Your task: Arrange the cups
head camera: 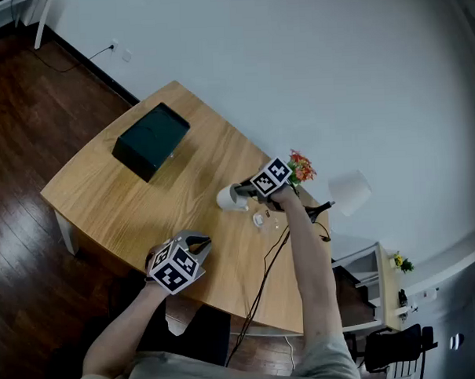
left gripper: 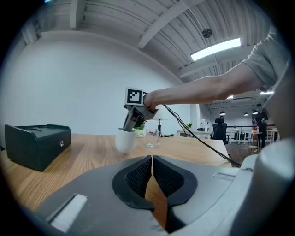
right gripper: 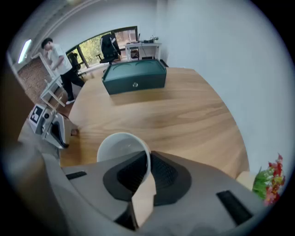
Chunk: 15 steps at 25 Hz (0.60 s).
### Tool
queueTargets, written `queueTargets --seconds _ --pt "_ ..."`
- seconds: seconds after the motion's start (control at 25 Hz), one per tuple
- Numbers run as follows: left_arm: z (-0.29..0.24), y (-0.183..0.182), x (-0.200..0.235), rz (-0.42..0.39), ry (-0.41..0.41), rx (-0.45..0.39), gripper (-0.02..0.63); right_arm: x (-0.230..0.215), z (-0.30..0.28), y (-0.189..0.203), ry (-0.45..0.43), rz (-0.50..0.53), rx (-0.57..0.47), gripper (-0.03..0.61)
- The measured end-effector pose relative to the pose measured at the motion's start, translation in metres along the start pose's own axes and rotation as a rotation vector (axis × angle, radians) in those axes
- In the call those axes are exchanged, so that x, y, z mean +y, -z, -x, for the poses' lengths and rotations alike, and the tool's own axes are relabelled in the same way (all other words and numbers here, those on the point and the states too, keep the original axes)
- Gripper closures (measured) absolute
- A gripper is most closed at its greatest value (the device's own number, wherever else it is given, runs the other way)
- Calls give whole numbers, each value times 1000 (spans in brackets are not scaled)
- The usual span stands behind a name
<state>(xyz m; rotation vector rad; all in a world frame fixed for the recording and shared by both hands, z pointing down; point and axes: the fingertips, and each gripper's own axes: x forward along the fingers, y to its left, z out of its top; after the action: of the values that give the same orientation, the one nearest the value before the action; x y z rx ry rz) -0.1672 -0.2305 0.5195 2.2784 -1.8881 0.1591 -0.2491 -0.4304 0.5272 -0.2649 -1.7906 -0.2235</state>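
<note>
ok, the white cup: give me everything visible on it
Plain white round cup, smooth and slightly glossy, maybe ceramic or plastic. No handle shows, and it is empty inside. The right tongs pinch its rim wall, one pad inside and one outside. It is tilted, low at the far side of the light wooden table, beside a small clear glass. Whether its base touches the wood is unclear.

Open-plan office: swivel chair (left gripper: 220,131) at 3 o'clock and strip light (left gripper: 215,49) on beamed ceiling at 1 o'clock in left gripper view; wooden table (head camera: 200,151) on dark plank floor (head camera: 16,155).
</note>
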Motion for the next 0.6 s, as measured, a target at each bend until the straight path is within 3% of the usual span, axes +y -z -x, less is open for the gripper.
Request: queueTargets --seconds 0.28,0.48,0.6 --pt "-6 -2 -5 2 10 -8 597 0 33 -112 -65 -31 -196 531" --pt "-3 0 -3 5 12 -7 595 -13 55 -187 -35 8 -229 531" --pt "16 2 17 15 -36 -11 595 -12 56 -226 -25 43 -237 531"
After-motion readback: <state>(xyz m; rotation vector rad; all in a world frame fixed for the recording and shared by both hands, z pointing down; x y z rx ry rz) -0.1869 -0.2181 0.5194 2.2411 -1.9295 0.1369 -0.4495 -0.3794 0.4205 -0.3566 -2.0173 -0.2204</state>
